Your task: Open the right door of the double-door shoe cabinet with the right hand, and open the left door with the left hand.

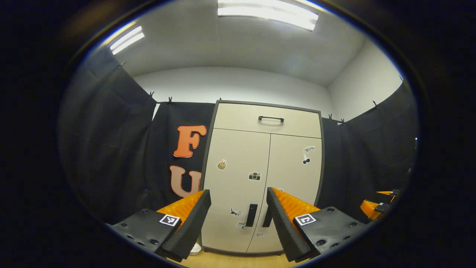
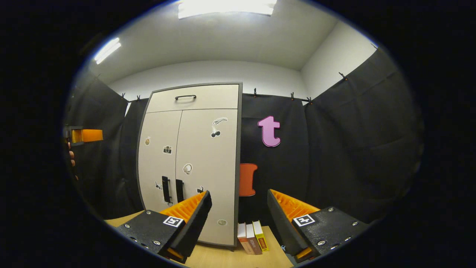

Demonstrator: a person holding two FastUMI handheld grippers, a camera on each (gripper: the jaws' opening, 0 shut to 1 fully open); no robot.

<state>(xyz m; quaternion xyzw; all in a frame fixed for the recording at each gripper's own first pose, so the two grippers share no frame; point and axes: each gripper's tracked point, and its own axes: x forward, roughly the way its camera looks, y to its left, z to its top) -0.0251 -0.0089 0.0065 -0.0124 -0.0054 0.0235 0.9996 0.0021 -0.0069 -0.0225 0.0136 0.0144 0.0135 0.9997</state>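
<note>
Both claws are released, each with its two fingers spread wide and nothing between them. Nearest me in the left gripper view, the left claw [image 1: 238, 219] frames the lower middle of the cabinet, well short of it. In the right gripper view, the right claw [image 2: 240, 223] points at the booth's black cloth wall [image 2: 334, 149] just right of the cabinet; I also see the left one far off at that view's left edge, with fingertips of the hand holding it.

Past the right claw, three upright books [image 2: 253, 232] stand side by side on the pale wooden floor [image 2: 223, 258], just beside the cabinet's right side.

Farther back stands the tall beige double-door shoe cabinet with a dark frame [image 1: 264, 175]. I count two doors, both closed: the left door [image 1: 238, 163] and the right door [image 1: 293, 175]. Two dark vertical handles [image 1: 252, 215] sit side by side low at the centre seam. Above the doors is one drawer front with one dark horizontal handle [image 1: 271, 118]. Several small stickers dot both doors.
</note>
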